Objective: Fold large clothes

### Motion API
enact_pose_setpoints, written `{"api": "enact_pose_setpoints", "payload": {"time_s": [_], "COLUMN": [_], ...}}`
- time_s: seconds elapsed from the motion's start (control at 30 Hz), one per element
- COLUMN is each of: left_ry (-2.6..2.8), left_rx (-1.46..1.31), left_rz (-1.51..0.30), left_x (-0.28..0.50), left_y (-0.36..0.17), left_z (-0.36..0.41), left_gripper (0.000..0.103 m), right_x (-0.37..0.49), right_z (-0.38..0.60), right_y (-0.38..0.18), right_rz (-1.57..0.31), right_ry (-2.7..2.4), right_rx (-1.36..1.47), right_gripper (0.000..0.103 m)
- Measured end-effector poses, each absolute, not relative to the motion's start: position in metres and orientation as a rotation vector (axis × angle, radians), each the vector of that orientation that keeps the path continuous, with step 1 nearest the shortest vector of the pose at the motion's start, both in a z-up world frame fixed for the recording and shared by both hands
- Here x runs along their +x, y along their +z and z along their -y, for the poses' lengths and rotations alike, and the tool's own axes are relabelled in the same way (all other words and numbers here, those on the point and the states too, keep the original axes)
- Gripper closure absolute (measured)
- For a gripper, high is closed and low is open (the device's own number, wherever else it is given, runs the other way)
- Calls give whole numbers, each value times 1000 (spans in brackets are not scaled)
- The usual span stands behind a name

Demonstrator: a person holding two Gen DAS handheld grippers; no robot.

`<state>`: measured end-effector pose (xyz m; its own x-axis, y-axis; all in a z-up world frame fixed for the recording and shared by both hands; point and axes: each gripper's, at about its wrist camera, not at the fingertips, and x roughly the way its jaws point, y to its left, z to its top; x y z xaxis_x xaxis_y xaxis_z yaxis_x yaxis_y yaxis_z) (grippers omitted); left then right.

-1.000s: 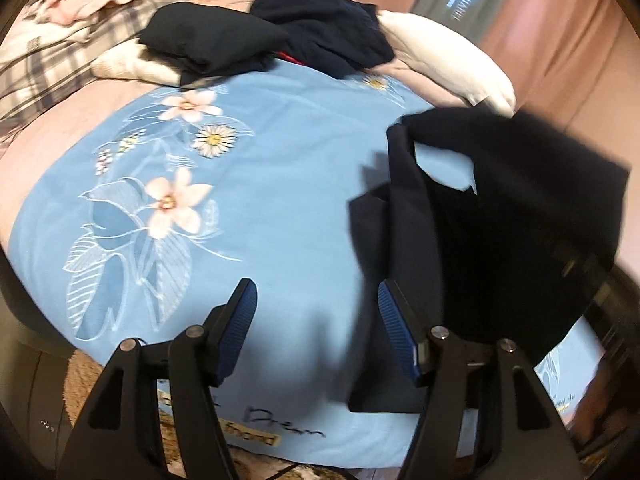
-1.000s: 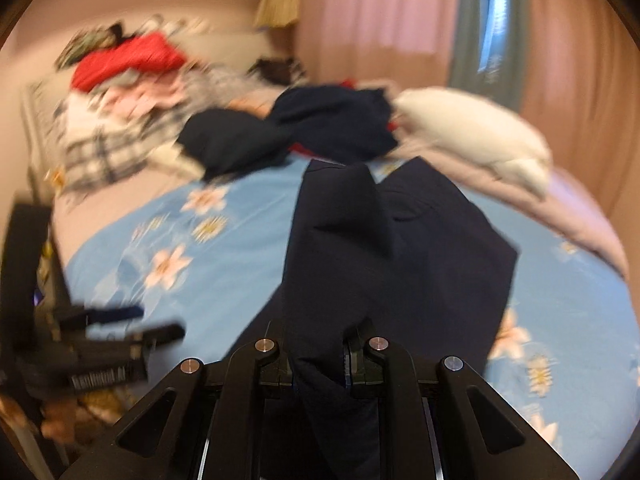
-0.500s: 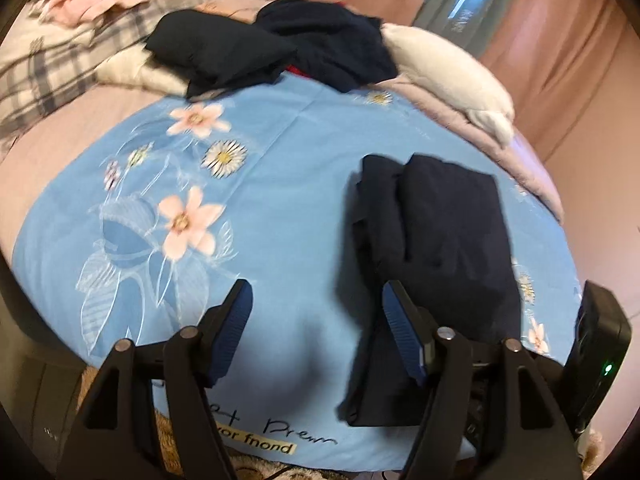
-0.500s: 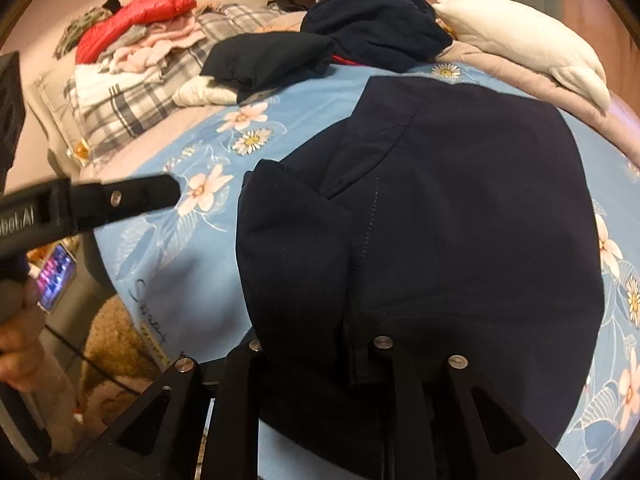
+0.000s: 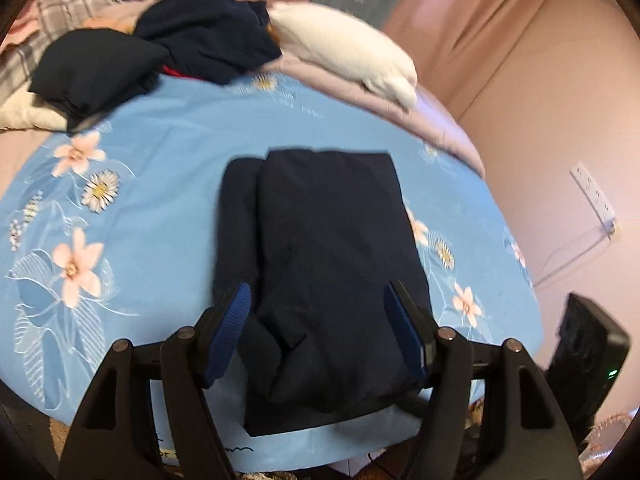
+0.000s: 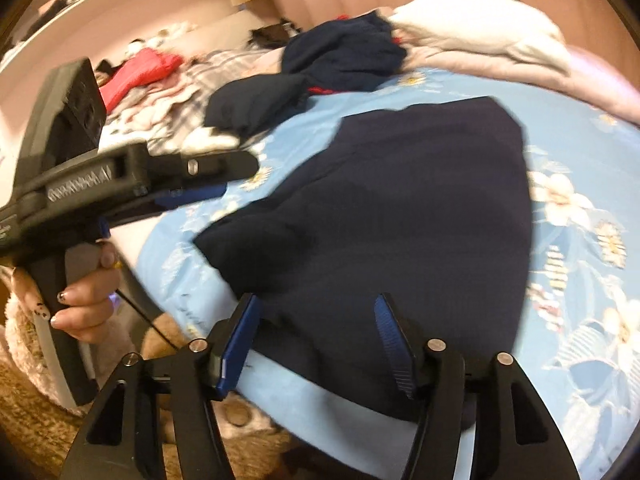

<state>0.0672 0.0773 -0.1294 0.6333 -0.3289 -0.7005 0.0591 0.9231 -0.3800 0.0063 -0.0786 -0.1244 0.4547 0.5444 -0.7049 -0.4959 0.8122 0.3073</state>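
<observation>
— On the bed, near the 6 o'clock edge of the blue flowered sheet [image 5: 168,148], lies the dark garment [image 5: 324,248], folded into a tidy rectangle. How far along would you say this is?

— That piece looks about done. Its edges are roughly lined up, with a narrower layer showing along its 9 o'clock side.

— And the grippers?

— The left hand-held gripper [image 5: 318,330] has its fingers spread apart over the garment's near end, holding nothing. The right hand-held gripper [image 6: 316,338] is likewise parted and empty.

— What's left?

— Toward 11 o'clock sits a heap of dark clothes [image 5: 156,56], one bundle maybe folded, the others crumpled. I'd judge those come next.
</observation>
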Motion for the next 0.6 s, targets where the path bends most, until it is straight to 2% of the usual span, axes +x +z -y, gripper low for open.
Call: {"api": "enact_pose_setpoints", "payload": {"time_s": [0.1, 0.17, 0.43, 0.6], "left_ry": [-199, -156, -69, -88], "left_rx": [-291, -248, -271, -292], "left_rz": [-932, -971, -1101, -1085], "left_x": [74, 75, 74, 72], "left_y": [-153, -168, -230, -225], "left_z": [-71, -68, -82, -85], "left_gripper": [62, 69, 67, 63], "right_x": [8, 12, 22, 23], "right_z": [85, 88, 82, 82], "right_y": [-133, -147, -188, -182], "right_rz": [-904, -951, -1055, -1062], "right_ry": [573, 537, 540, 551], "right_rx": [54, 67, 136, 145], "right_gripper": [42, 42, 42, 42]}}
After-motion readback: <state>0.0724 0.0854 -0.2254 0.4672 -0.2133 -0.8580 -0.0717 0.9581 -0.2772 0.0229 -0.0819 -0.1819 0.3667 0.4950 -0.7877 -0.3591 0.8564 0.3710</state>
